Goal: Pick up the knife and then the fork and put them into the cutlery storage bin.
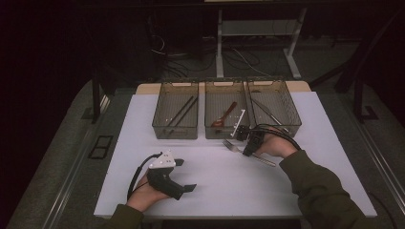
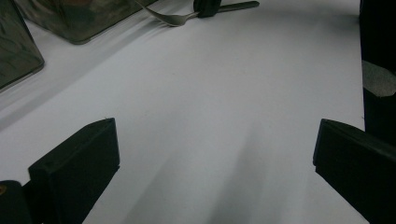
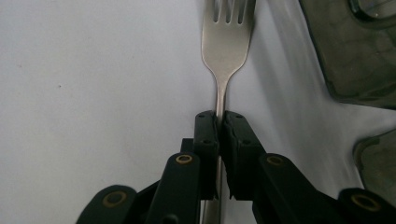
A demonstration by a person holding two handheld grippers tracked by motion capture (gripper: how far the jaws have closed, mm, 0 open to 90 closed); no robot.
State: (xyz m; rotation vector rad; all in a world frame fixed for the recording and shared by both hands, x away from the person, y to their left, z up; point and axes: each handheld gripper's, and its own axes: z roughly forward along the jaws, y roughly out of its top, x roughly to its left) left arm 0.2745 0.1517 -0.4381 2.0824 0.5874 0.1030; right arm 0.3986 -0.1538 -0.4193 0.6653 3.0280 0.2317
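A silver fork (image 1: pixel 233 146) lies on the white mat (image 1: pixel 229 191) just in front of the middle bin, tines toward the left. My right gripper (image 1: pixel 248 152) is shut on it. In the right gripper view the two pads (image 3: pixel 220 122) pinch the fork's (image 3: pixel 225 42) thin neck just below the tines, and the handle runs back under the jaws. My left gripper (image 1: pixel 186 175) rests near the mat's front left, held by a hand, jaws wide apart with bare mat between them (image 2: pixel 215 158). From the left gripper view the fork (image 2: pixel 173 18) and the right gripper (image 2: pixel 207 7) show far off.
Three clear bins stand in a row at the mat's far edge: the left one (image 1: pixel 174 132) holds dark chopsticks, the middle one (image 1: pixel 217 134) a brown spoon, the right one (image 1: pixel 292 110) metal utensils. Table legs and cables lie beyond on the dark floor.
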